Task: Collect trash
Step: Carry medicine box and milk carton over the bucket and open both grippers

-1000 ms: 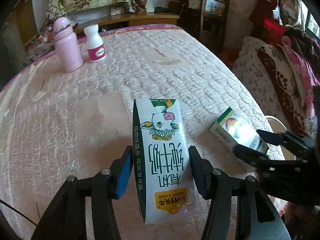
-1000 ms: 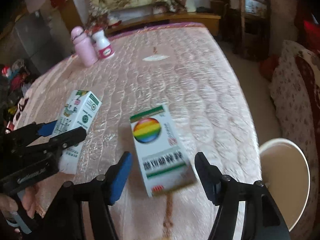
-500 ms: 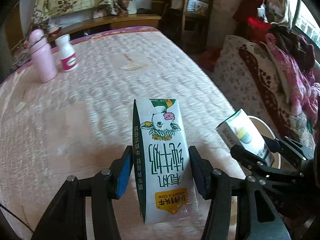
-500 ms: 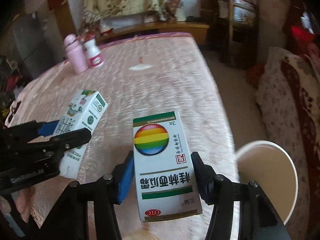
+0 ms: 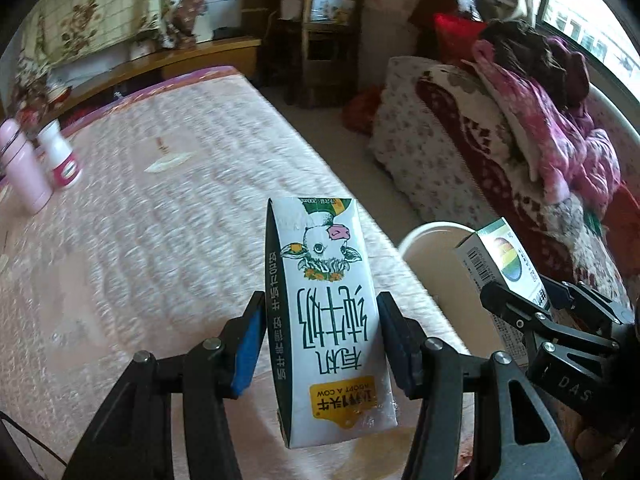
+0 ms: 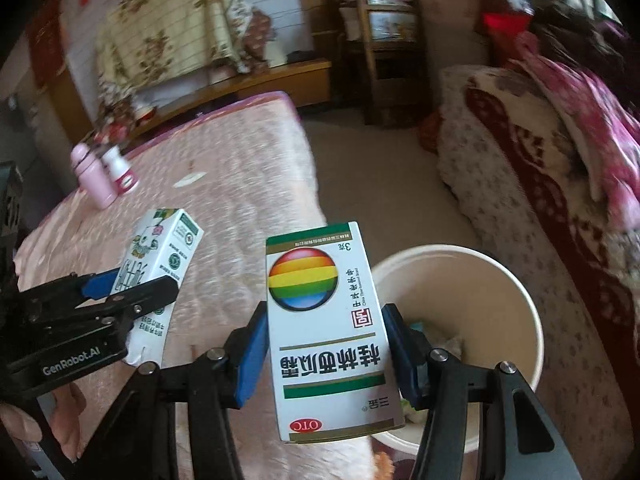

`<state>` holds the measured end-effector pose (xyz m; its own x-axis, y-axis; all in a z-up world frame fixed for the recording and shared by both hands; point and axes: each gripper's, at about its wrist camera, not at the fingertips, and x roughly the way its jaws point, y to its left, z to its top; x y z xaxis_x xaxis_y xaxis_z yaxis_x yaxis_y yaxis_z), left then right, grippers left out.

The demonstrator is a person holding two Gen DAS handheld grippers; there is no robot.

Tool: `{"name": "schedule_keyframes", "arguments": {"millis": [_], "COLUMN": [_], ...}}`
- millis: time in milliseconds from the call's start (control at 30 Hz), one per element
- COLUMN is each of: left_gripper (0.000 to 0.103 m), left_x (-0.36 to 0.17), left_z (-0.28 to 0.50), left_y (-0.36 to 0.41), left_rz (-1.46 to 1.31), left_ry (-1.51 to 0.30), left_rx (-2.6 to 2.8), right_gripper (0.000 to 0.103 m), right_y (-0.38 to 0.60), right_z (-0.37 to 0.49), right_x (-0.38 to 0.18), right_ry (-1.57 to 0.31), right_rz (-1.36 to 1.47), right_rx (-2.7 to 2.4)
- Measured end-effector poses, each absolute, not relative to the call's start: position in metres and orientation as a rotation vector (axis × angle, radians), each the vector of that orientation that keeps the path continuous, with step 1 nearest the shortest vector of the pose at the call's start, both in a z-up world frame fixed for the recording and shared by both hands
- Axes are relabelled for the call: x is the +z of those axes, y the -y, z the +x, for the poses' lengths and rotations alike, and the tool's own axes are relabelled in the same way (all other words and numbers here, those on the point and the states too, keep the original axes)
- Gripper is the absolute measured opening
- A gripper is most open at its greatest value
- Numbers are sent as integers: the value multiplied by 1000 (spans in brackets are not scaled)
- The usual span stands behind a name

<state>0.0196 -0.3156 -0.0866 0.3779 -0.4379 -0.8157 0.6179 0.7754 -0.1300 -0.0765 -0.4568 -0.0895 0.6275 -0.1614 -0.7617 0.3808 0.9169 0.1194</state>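
Left hand-held gripper [image 5: 320,334] clamped on a milk carton [image 5: 326,308], blue pads pressed to both narrow sides, carton raised off the bed [image 5: 160,208]. On the carton, upside down: a cartoon cow's head, large green Chinese characters, "ABOUT A COW" on a yellow tab at the end nearest the camera, "200mL" at the far end.

Right hand-held gripper [image 6: 324,344] clenched on a white medicine box [image 6: 328,328], jaws having just been closing onto it, box now squeezed between the pads. Printed on the box, also inverted: a rainbow-striped sphere, bold black Chinese characters, green bars, a red "OTC" oval, a red square seal. Barcode visible on its side from the left wrist view.

"GenRobot.AI" legible on the left tool's body in the right wrist view.

Just beyond and right of the right hand-held gripper, a cream bin [image 6: 520,304] on the floor, crumpled scraps inside, partly hidden by the box.

Far ahead and left on the bed: a pink flask [image 5: 22,172] and a white bottle [image 5: 60,154] with a magenta label, side by side.
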Motion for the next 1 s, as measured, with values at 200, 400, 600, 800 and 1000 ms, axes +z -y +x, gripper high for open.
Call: {"name": "schedule_keyframes", "arguments": {"millis": [200, 400, 600, 800, 1000], "left_gripper": [56, 56, 56, 56, 56], "left_x": [-88, -90, -92, -95, -99], "left_z": [10, 4, -3, -8, -13], "left_y": [342, 362, 380, 395, 407], "left_rz": [248, 274, 294, 300, 301], "left_ry": [-960, -958, -953, -956, -967], "left_rx": [-722, -745, -770, -806, -835], "right_gripper": [58, 58, 58, 58, 58], "right_y": [480, 501, 515, 524, 533], "right_z": [-98, -120, -133, -141, -147], "right_x": [-91, -91, -93, -96, -99], "right_ry": [-828, -814, -810, -813, -817], "right_rz": [322, 360, 388, 393, 413], "right_rx": [-385, -445, -481, -513, -538]}}
